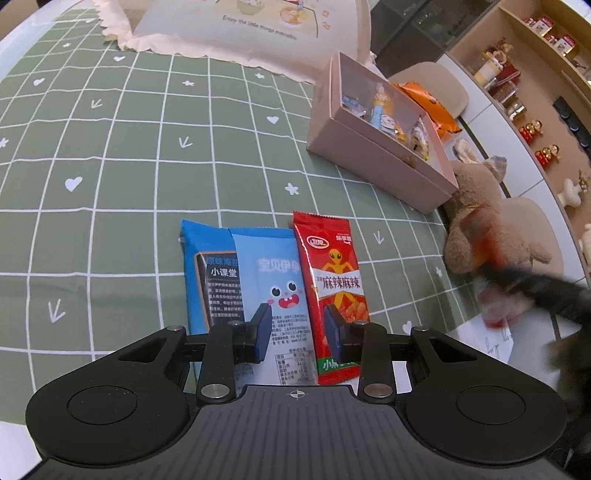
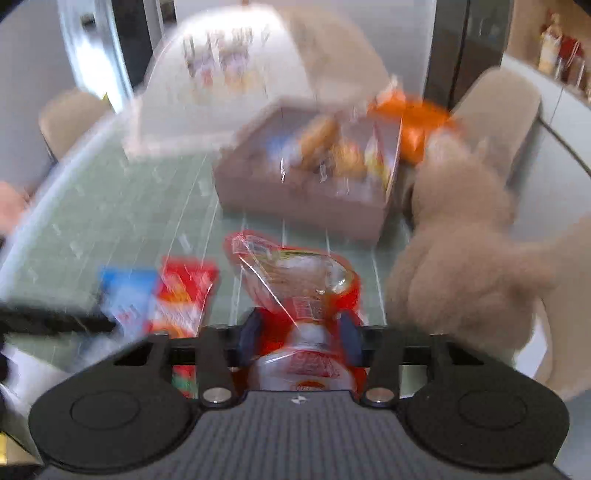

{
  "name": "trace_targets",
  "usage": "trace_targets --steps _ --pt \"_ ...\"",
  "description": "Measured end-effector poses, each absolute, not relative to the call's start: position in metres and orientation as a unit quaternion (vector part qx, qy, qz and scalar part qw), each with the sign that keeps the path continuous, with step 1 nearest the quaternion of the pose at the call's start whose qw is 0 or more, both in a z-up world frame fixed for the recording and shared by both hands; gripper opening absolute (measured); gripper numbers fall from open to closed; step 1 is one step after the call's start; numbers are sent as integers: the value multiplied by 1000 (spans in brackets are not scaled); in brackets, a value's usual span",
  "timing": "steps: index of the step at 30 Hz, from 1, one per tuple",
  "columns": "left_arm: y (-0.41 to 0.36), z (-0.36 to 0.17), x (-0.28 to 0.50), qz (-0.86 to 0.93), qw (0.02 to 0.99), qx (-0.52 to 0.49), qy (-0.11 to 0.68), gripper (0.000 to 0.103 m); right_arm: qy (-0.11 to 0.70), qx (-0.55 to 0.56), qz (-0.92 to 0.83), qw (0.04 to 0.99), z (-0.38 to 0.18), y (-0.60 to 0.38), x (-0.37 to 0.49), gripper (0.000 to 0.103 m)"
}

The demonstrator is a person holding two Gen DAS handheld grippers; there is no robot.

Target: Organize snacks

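Observation:
On the green checked tablecloth (image 1: 110, 166) lie three packets side by side: a dark blue one (image 1: 207, 273), a light blue one with a cartoon face (image 1: 273, 273) and a red spicy-snack one (image 1: 332, 266). My left gripper (image 1: 299, 328) is open just above the light blue and red packets. A pink box (image 1: 369, 162) holding several snacks stands far right. My right gripper (image 2: 299, 332) is shut on a red and clear snack packet (image 2: 299, 280), held above the cloth in front of the box (image 2: 303, 199); that view is blurred.
A tan plush toy (image 1: 491, 229) lies right of the box, at the table edge; it also shows in the right wrist view (image 2: 461, 240). An orange bag (image 1: 432, 107) sits behind the box. A pink food cover (image 1: 251, 29) stands at the back. Shelves with jars are far right.

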State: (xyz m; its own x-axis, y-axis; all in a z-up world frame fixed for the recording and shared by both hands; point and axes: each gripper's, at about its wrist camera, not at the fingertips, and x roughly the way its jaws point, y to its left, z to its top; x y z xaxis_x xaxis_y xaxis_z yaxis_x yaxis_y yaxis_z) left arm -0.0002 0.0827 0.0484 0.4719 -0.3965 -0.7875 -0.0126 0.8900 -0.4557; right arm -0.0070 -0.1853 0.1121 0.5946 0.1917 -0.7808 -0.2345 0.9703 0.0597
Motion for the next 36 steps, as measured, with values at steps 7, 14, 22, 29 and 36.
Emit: trace_targets --steps 7,14,22,29,36 --pt "92 55 0 -101 838 -219 489 35 317 -16 105 943 214 -190 51 43" --pt "110 59 -12 -67 845 -214 484 35 329 -17 91 940 206 -191 138 66" --pt "135 33 -14 -40 826 -239 508 35 430 -20 132 893 119 -172 81 68" --pt "129 42 -8 -59 831 -247 495 35 477 -75 241 842 66 -100 -1 68" --pt "88 57 18 -140 825 -223 499 35 465 -146 228 843 42 -77 -30 67"
